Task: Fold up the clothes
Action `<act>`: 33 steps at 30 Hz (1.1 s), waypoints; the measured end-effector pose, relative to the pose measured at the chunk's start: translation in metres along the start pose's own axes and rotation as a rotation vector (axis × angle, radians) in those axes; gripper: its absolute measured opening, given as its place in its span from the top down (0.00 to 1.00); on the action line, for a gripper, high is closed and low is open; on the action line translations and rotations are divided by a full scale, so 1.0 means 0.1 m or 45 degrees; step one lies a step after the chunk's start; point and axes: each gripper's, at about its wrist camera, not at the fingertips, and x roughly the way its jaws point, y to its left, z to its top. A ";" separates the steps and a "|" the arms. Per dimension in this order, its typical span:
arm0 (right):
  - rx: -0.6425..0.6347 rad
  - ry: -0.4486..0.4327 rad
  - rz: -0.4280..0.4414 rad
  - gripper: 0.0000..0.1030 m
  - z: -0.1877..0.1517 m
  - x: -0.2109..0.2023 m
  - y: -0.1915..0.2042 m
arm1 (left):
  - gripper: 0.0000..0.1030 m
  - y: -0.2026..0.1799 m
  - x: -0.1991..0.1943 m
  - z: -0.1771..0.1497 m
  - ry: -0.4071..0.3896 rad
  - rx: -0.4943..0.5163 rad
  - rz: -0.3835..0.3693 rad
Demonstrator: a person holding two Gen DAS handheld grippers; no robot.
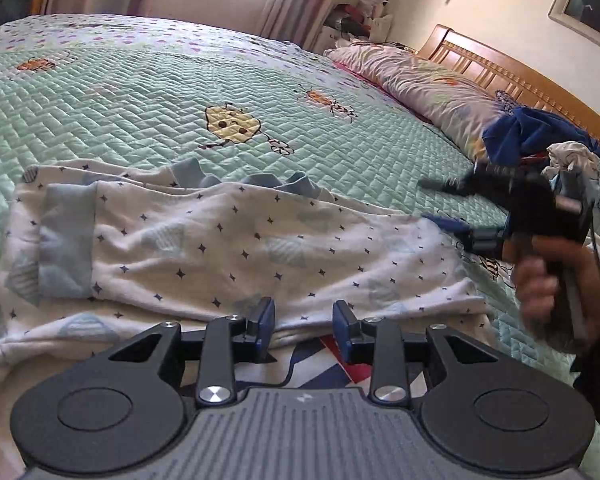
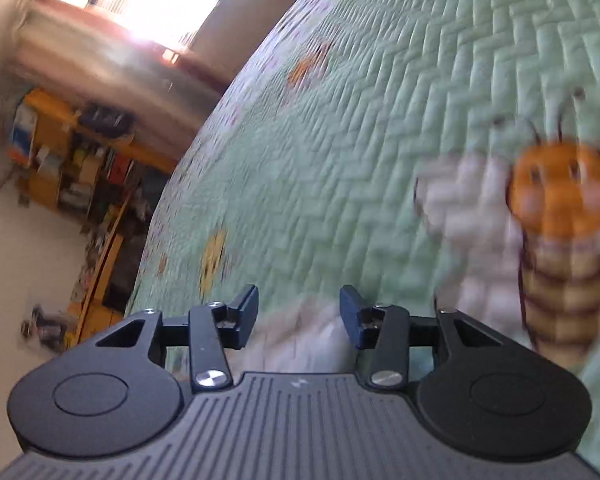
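Lying flat across the green quilted bed (image 1: pixel 148 92) is the white starry garment (image 1: pixel 228 248). Left claw (image 1: pixel 302 326) hangs at its near edge, jaws apart, gripping nothing. Right claw (image 2: pixel 298 316) is open too, at its far end, also empty.

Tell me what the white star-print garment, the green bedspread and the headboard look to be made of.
Star-print garment: soft knit, likely cotton, matte; it lies in loose wrinkles, with plain blue cuffs.
Green bedspread: quilted fabric, apparently padded; stitched zigzag ridges and appliqué-like bees.
Headboard: wood with a glossy orange-brown finish; slatted, though grain is too blurred to confirm.
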 end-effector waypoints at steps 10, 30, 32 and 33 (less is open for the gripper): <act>-0.280 0.327 0.046 0.50 -0.99 -0.81 0.03 | 0.53 -0.15 -0.38 -0.22 -0.030 0.067 -0.052; -0.324 0.052 0.144 0.37 -0.84 -0.77 0.44 | 0.39 0.07 -1.05 -0.45 -0.083 -0.024 -0.006; -0.321 0.157 0.101 0.36 -0.85 -0.45 0.45 | 0.39 0.04 -1.10 -0.47 -0.081 0.013 0.025; -0.331 0.223 0.019 0.39 -0.91 -0.33 0.41 | 0.39 0.03 -1.14 -0.48 -0.079 0.035 0.042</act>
